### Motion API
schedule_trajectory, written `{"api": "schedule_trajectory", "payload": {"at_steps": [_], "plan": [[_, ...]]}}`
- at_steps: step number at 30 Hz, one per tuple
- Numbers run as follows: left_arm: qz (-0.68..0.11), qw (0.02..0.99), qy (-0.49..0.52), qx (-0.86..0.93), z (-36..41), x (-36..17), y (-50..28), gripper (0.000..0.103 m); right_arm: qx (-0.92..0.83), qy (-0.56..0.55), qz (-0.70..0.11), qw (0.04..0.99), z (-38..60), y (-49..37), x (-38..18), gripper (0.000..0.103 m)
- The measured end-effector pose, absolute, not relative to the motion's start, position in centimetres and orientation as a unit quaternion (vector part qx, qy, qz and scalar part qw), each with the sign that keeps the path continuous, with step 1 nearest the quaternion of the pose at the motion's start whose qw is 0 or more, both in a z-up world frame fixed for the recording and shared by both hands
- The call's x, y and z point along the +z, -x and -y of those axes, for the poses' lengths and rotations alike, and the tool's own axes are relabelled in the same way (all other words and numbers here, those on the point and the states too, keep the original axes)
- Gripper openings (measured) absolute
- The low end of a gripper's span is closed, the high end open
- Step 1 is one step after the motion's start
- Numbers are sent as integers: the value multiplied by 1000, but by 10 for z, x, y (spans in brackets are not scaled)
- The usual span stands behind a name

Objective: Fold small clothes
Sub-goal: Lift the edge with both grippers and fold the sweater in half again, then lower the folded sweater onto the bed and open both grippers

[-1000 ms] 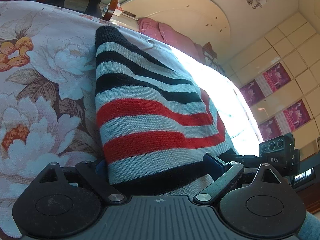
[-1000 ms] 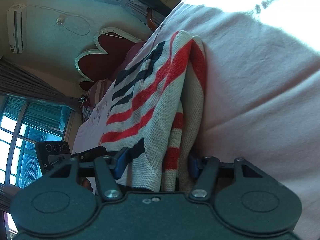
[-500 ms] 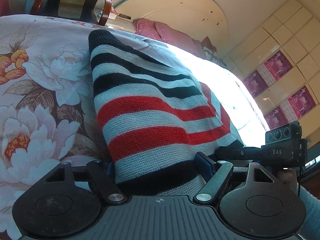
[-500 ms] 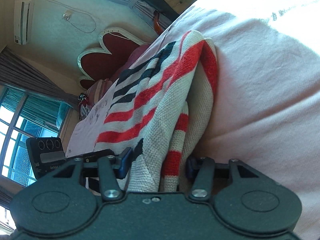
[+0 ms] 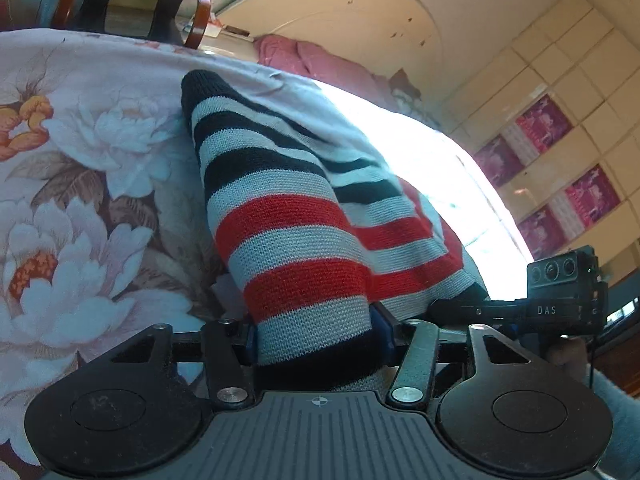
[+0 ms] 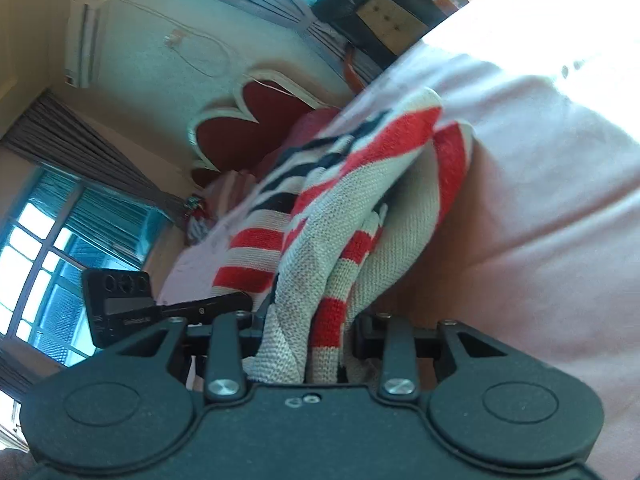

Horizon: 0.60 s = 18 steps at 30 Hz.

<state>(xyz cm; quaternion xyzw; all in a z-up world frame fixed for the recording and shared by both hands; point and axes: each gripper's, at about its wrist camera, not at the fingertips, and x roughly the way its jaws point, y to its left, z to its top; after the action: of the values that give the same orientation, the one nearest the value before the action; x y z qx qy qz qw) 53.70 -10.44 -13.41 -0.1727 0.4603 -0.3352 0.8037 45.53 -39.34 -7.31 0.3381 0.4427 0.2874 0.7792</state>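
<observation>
A small knitted garment with red, black and pale grey stripes [image 5: 288, 220] lies on a bed, its near edge lifted. My left gripper [image 5: 318, 340] is shut on the bunched near edge. My right gripper [image 6: 308, 344] is shut on the garment's other near corner [image 6: 360, 208], where several layers gather between the jaws. The right gripper also shows at the right of the left wrist view [image 5: 560, 300], and the left gripper at the left of the right wrist view [image 6: 120, 304].
The bed has a floral sheet [image 5: 80, 184] on the left and plain pink sheet [image 6: 540, 220] on the right. Pink pillows [image 5: 312, 60] and a curved headboard [image 5: 340, 20] lie beyond. A wooden chair [image 5: 160, 0] stands past the bed. A window [image 6: 52, 248] is at left.
Both grippers have closed tighter on the garment's near edge, bunching the fabric narrower, and have raised it off the bed. The far part of the garment stays on the sheet.
</observation>
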Motion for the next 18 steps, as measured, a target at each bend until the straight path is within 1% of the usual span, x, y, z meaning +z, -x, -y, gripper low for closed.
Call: {"api": "schedule_trajectory", "payload": {"at_steps": [1, 2, 3, 4, 5, 7, 11, 12, 13, 14, 15, 16, 18], "plan": [[-458, 802, 188, -333, 102, -135, -537, 60, 279, -341, -457, 773, 395, -456, -84, 35], [-458, 804, 189, -328, 101, -134, -537, 63, 283, -363, -449, 765, 400, -455, -89, 35], [-455, 809, 185, -323, 101, -132, -535, 73, 282, -374, -451, 760, 404, -456, -89, 37], [-451, 813, 179, -322, 99, -130, -534, 80, 280, -377, -450, 759, 405, -457, -86, 44], [-449, 815, 176, -322, 96, -130, -532, 80, 276, -376, -444, 765, 406, -455, -83, 47], [-455, 807, 190, -326, 92, -135, -534, 80, 268, -363, -434, 779, 410, -452, -75, 60], [-458, 776, 270, -339, 83, -149, -547, 80, 251, -378, -428, 782, 418, -457, -79, 61], [-458, 768, 287, -344, 84, -153, -550, 76, 254, -382, -427, 780, 416, -459, -81, 61], [-459, 765, 295, -342, 88, -157, -554, 57, 259, -383, -430, 776, 415, -462, -84, 57], [-464, 765, 293, -338, 90, -160, -556, 53, 268, -381, -436, 770, 410, -466, -86, 50], [-460, 766, 292, -340, 92, -160, -556, 51, 274, -376, -445, 765, 403, -471, -88, 40], [-460, 769, 286, -340, 93, -159, -556, 49, 276, -368, -446, 768, 397, -474, -89, 37], [-457, 774, 275, -342, 94, -154, -551, 45, 275, -332, -431, 793, 385, -471, -79, 35]]}}
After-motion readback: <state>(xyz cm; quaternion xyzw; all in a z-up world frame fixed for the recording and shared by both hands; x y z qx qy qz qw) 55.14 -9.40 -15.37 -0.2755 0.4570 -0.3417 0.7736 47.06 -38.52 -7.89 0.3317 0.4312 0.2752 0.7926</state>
